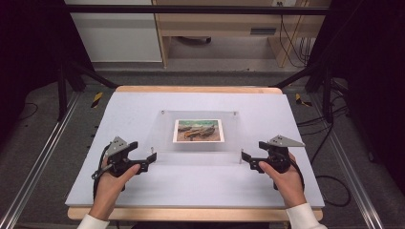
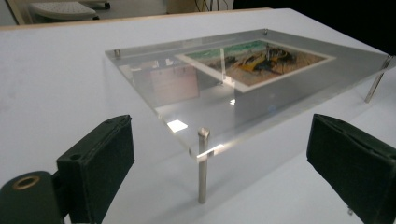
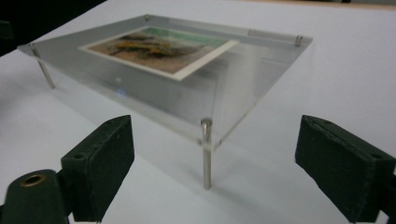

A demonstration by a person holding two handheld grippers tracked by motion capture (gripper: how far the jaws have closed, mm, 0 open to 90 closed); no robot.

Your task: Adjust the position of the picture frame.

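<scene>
Clear acrylic frame [image 1: 200,136] with a painted print [image 1: 198,130] inside, standing on four metal pins at the middle of the bench [image 1: 143,191]. Left gripper [image 1: 149,162] at the frame's 7 o'clock corner, jaws wide, nothing between. Right gripper [image 1: 246,159] at the 5 o'clock corner, likewise wide and empty, just short of the corner pin [image 3: 206,154].

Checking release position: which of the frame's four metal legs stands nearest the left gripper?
The near-left corner leg, standing between the left gripper's open jaws.

Print [image 1: 198,130] motif (small) indistinct
</scene>
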